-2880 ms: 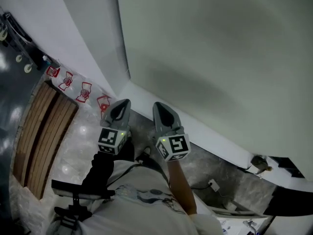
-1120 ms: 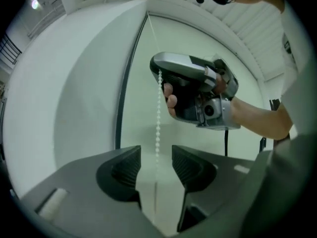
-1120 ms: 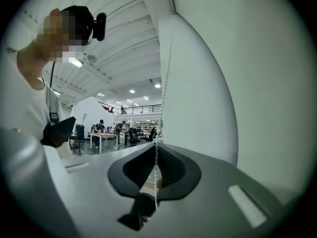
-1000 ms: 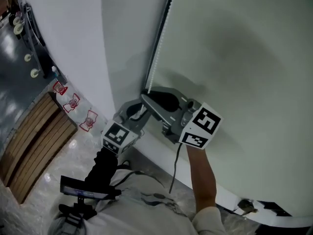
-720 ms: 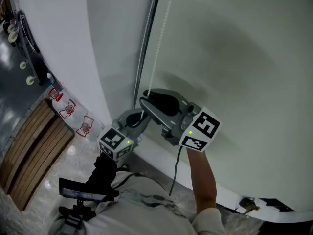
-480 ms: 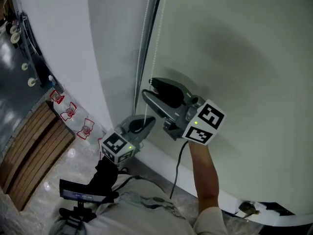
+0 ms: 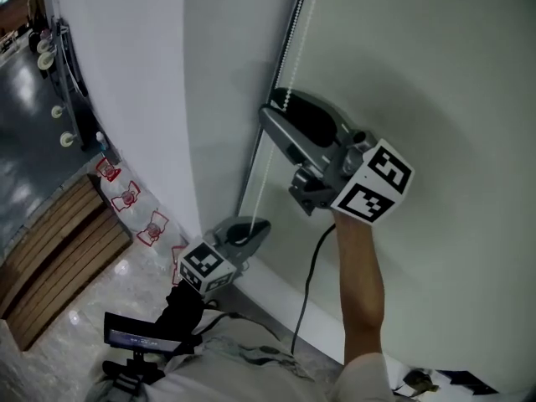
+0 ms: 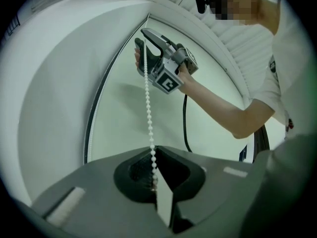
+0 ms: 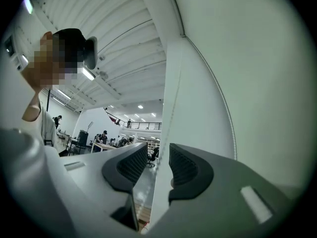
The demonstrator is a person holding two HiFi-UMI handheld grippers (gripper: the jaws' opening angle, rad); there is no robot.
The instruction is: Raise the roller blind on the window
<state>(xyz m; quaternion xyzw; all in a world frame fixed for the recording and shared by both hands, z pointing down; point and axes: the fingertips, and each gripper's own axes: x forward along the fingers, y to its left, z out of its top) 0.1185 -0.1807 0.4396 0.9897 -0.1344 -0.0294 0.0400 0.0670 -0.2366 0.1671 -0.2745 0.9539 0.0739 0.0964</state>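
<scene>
The pale roller blind covers the window. Its white bead chain hangs down along the blind's left edge. My left gripper sits low and is shut on the chain; in the left gripper view the beads run down into its closed jaws. My right gripper is higher up the chain, also seen from below. It is open, and its jaws have just been closing a little. The chain passes between the pads without being pressed.
A white wall column stands left of the blind, with a dark frame strip beside the chain. A black cable hangs from my right gripper. Wooden slats and red-printed packets lie on the floor at left.
My right gripper let go of the chain, opened and rose along it. My left gripper shut on the chain lower down and has stayed about where it was.
</scene>
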